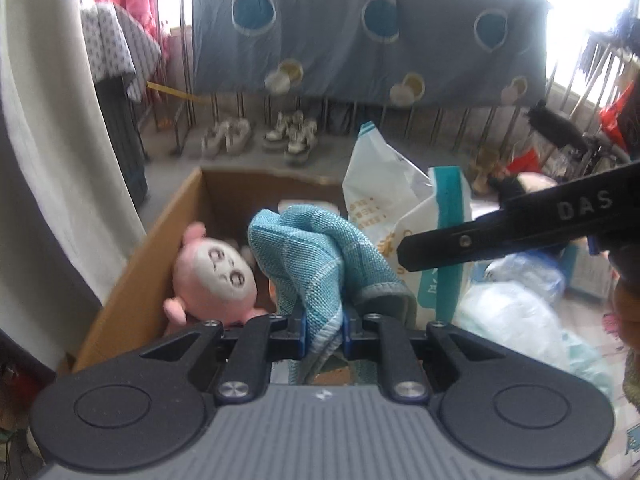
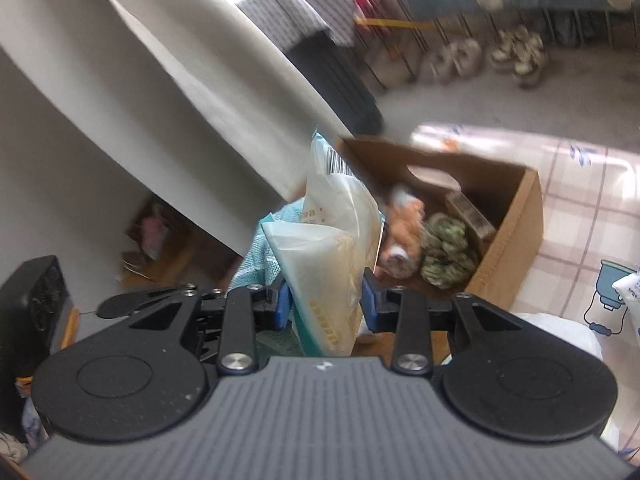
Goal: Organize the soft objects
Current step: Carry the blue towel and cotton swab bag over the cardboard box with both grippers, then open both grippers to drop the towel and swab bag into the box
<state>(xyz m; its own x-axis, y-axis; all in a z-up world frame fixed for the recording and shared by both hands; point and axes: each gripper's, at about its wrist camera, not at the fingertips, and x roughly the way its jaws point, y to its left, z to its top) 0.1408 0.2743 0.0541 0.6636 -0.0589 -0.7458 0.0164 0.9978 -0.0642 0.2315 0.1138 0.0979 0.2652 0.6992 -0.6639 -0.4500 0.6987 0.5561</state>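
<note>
From the left wrist camera, the left gripper (image 1: pixel 323 330) has its jaws clamped on a teal woven cloth with pale stripes (image 1: pixel 316 264). The cloth stands up from the jaws towards twelve o'clock, humps over and droops back at about four o'clock, so its long axis runs roughly from six to twelve. It hangs over the near edge of an open brown cardboard box (image 1: pixel 168 216). A pink plush doll with a grey face (image 1: pixel 214 276) already lies in the box at ten o'clock from the jaws, head towards the far wall; that piece looks sorted. At two o'clock a white and teal plastic packet (image 1: pixel 404 216) stands upright, and a black finger of the right gripper (image 1: pixel 500 232) crosses in from three o'clock. The cloth is not yet released, so I judge the task partly done.

From the right wrist camera, the right gripper (image 2: pixel 326 306) has its jaws clamped on the white and teal plastic packet (image 2: pixel 340 248), whose long axis rises from six towards twelve, tilted slightly left, barcode end uppermost. The teal cloth (image 2: pixel 256 256) shows just beside it at ten o'clock. A second cardboard box (image 2: pixel 516 232) sits at two o'clock on a checked table (image 2: pixel 580 200), already holding an orange plush (image 2: pixel 404 224) and a green crumpled fabric (image 2: pixel 444 252). The packet is above neither box's floor, so its placing remains.
</note>
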